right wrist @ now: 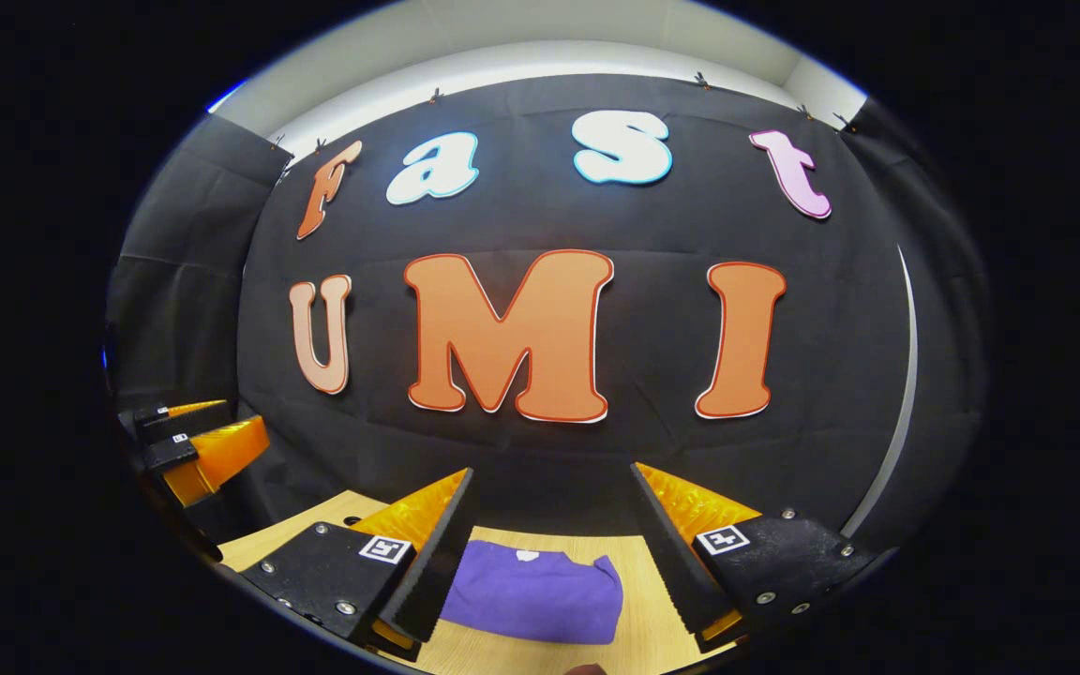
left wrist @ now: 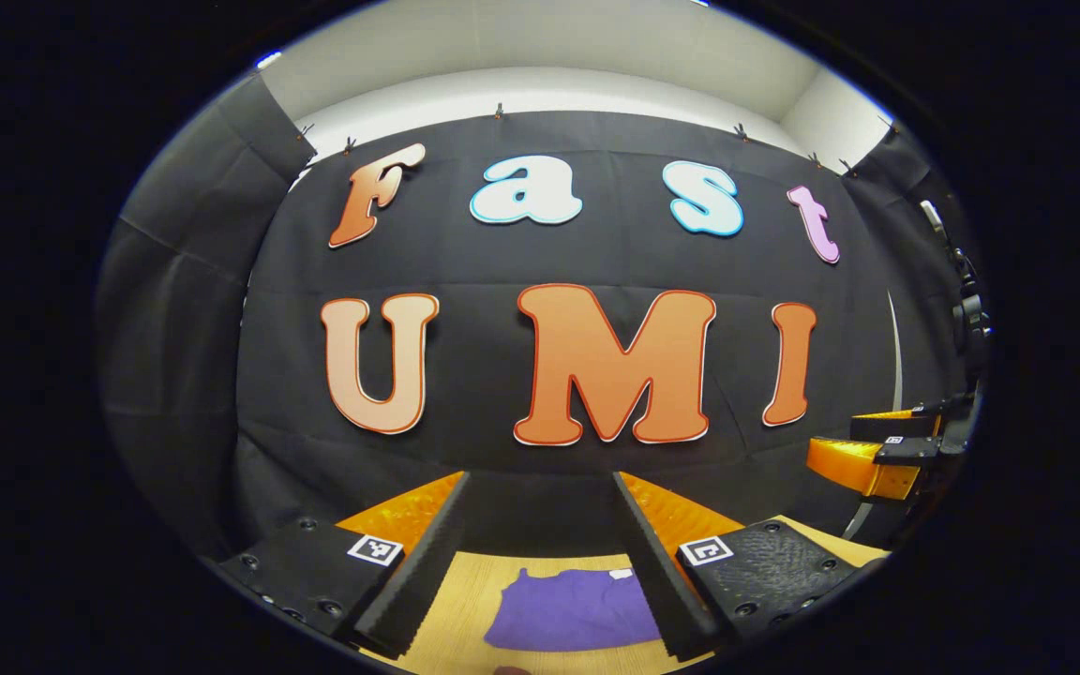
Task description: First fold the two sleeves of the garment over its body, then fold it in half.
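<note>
Wooden table (left wrist: 465, 591) bears one folded purple garment (left wrist: 568, 609); two grippers, left (left wrist: 540, 553) and right (right wrist: 549, 553), hover spread apart, empty.

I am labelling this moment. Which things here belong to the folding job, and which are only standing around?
Belongs to the job:
purple garment
left gripper, open
right gripper, open

Only around:
wooden table
black cloth wall
</note>
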Available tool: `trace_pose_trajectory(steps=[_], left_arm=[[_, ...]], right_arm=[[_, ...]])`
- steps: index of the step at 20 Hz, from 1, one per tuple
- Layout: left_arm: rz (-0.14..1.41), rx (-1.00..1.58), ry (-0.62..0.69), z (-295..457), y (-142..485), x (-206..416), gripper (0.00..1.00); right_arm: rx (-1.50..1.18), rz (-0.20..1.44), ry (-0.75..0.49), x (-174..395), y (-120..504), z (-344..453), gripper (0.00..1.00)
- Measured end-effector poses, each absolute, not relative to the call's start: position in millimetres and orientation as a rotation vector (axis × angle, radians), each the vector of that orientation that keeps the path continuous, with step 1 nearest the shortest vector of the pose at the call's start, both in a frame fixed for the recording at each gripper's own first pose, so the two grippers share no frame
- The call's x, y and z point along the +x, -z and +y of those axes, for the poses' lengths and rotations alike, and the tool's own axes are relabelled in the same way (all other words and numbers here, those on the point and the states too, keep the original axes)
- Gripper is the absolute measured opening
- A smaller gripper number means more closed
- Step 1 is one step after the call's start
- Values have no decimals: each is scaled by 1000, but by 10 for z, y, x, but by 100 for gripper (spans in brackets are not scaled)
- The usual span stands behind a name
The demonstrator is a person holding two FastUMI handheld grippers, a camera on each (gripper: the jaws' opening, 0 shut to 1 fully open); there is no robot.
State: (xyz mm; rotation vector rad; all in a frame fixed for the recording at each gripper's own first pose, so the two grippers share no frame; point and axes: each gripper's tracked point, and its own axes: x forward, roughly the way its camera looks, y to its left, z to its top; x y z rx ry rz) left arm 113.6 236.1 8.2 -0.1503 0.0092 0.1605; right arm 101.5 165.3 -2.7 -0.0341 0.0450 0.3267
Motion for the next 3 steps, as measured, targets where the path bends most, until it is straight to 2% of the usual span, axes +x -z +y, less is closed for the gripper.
trace_pose_trajectory(steps=[1, 3], left_arm=[[18, -145, -164, 2355, -51, 1102, 92], [37, -149, -161, 2334, 22, 1110, 92]], right_arm=[[-33, 48, -327, 1010, 63, 1653, 100], [-36, 54, -327, 990, 111, 1634, 100]])
